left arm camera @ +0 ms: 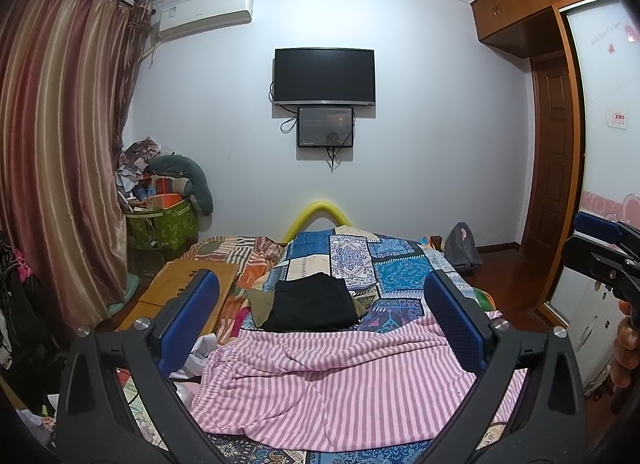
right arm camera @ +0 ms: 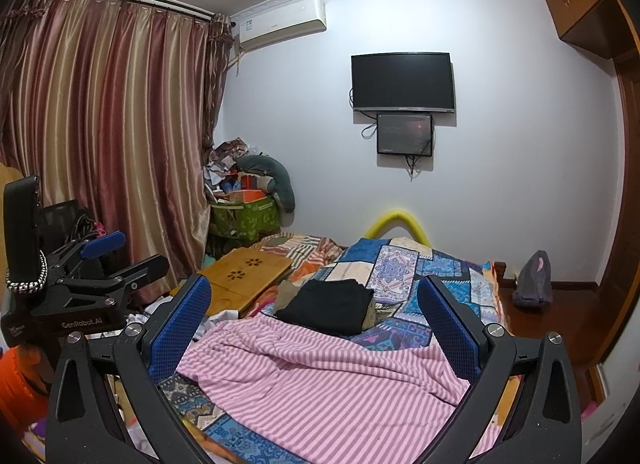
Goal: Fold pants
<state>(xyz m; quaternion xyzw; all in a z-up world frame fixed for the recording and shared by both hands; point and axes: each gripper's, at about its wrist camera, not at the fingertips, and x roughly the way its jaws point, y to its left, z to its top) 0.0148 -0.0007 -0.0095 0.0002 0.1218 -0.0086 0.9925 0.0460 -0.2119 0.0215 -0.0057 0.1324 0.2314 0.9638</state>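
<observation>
Two grippers hang above the near end of the bed, and we hold both with jaws spread wide and nothing between them: the left gripper (left arm camera: 320, 328) and the right gripper (right arm camera: 316, 328) each frame the same cloth between their blue pads. The right gripper also shows at the right edge of the left wrist view, and the left one at the left edge of the right wrist view, so we judge them side by side and apart.

Just beyond the fingertips lie the striped pants (left arm camera: 340, 380), pink and white, spread loosely across the near part of the patchwork bedspread (left arm camera: 396, 272), rumpled, with a gathered waistband toward the bed's left edge. We judge them thin, soft knit: light, limp, likely to sag and stretch when lifted, not slippery and in no way fragile. We would pinch them at the waistband corners or along a leg's edge, one gripper at each end, to keep the fabric taut.

Farther up, near the bed's middle, sits a folded black garment (left arm camera: 316, 304) on a khaki one. A wooden lap tray (right arm camera: 244, 280) rests by the bed's left edge
</observation>
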